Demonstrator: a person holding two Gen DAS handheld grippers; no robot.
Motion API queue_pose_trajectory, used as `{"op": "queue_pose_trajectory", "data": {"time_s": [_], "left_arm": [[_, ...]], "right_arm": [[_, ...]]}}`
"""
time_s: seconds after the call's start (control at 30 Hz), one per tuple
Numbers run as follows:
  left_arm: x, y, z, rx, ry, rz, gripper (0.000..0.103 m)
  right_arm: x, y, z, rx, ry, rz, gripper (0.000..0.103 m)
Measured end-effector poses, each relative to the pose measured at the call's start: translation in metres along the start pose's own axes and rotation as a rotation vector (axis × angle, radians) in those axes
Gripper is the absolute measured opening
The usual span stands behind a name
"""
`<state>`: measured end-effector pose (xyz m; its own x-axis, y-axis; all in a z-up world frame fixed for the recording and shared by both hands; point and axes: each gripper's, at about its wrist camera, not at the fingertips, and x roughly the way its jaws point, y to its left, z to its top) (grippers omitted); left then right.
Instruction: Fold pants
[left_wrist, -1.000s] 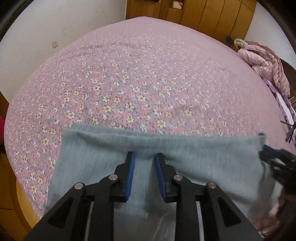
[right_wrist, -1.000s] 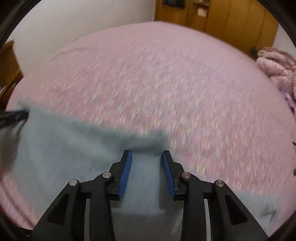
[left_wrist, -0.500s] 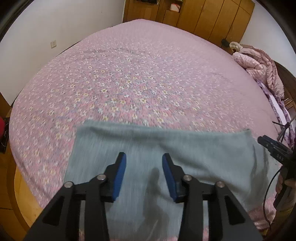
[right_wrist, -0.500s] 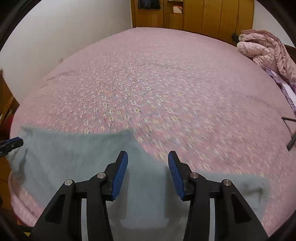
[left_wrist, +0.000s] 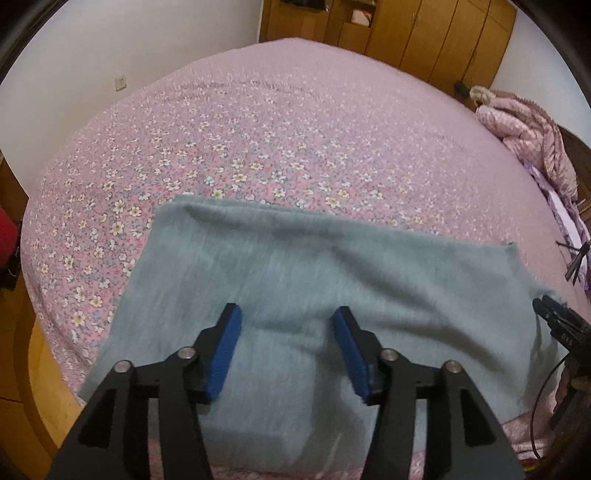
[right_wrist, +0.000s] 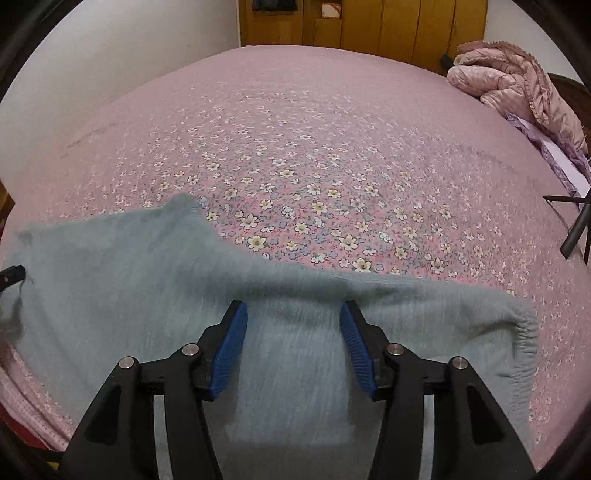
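The pants (left_wrist: 317, 280) lie folded on the bed (left_wrist: 295, 140), a grey-blue knit slab filling the lower half of both wrist views. In the left view their far edge runs from the middle left of the frame down toward the right edge, and the cloth reaches to the bottom of the frame at the near rim of the bed. In the right view the far edge rises to a rounded corner at the middle left, then slopes down to the right, where the gathered waistband (right_wrist: 526, 332) curls at the lower right.

The left gripper (left_wrist: 286, 349) fills the bottom centre of its view, its blue pads (left_wrist: 225, 350) spread wide with nothing between them but the pants below; whether the tips touch the cloth I cannot tell. The right gripper (right_wrist: 293, 347) sits the same way at the bottom centre of its own view, blue pads (right_wrist: 231, 345) spread wide over the cloth, gripping nothing. The right gripper also shows at the right edge of the left view, beside the pants' right end.

The bed wears a pink floral cover. A pink jacket (right_wrist: 517, 77) is heaped at the upper right of both views, and wooden wardrobes (left_wrist: 406, 33) stand across the top.
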<state>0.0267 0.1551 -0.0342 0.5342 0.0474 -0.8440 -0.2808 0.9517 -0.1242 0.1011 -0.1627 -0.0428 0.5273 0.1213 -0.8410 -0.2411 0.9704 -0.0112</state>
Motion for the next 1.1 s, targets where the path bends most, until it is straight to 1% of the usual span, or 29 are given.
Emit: {"op": "queue_pose_trajectory", "data": {"time_s": [0.07,0.13,0.2,0.27,0.37,0.4,0.5,0.67,0.73,0.8,0.9,1.0,1.1], "left_arm": [[0.0,-0.005,-0.005,0.013,-0.034,0.004,0.069],[-0.001,-0.014,-0.014,0.043,-0.054,0.029,0.071],[0.001,-0.02,-0.012,0.082,-0.052,0.059,0.072],[0.0,-0.022,-0.007,0.082,-0.039,0.064,0.072],[-0.004,-0.018,-0.005,0.04,-0.022,0.034,0.072],[-0.007,-0.015,-0.004,0.017,-0.011,0.011,0.072],[-0.015,-0.012,-0.001,-0.012,0.014,-0.018,0.072],[-0.026,-0.014,-0.003,-0.007,0.041,-0.003,0.072],[-0.026,-0.012,-0.005,-0.019,0.053,-0.014,0.072],[-0.025,-0.013,-0.006,-0.031,0.069,-0.026,0.072],[-0.022,-0.016,-0.009,-0.022,0.082,-0.011,0.072],[-0.018,-0.021,-0.009,0.002,0.091,0.016,0.072],[-0.016,-0.025,-0.01,0.026,0.1,0.044,0.072]], "right_arm": [[-0.007,-0.002,-0.002,-0.011,0.001,-0.003,0.053],[-0.017,-0.008,-0.005,-0.01,-0.004,-0.011,0.053],[-0.029,-0.02,-0.01,0.003,-0.002,-0.008,0.053],[-0.037,-0.037,-0.016,0.034,0.019,-0.003,0.053],[-0.051,-0.067,-0.028,0.097,0.052,-0.02,0.054],[-0.056,-0.077,-0.033,0.118,0.053,-0.029,0.054],[-0.074,-0.106,-0.044,0.177,0.048,-0.051,0.054],[-0.096,-0.152,-0.061,0.296,0.027,-0.104,0.055],[-0.098,-0.169,-0.064,0.339,0.03,-0.111,0.055],[-0.094,-0.182,-0.067,0.375,0.031,-0.091,0.055],[-0.084,-0.193,-0.071,0.424,0.043,-0.034,0.055],[-0.069,-0.192,-0.075,0.467,0.055,0.053,0.055],[-0.056,-0.184,-0.075,0.466,0.062,0.099,0.055]]}}
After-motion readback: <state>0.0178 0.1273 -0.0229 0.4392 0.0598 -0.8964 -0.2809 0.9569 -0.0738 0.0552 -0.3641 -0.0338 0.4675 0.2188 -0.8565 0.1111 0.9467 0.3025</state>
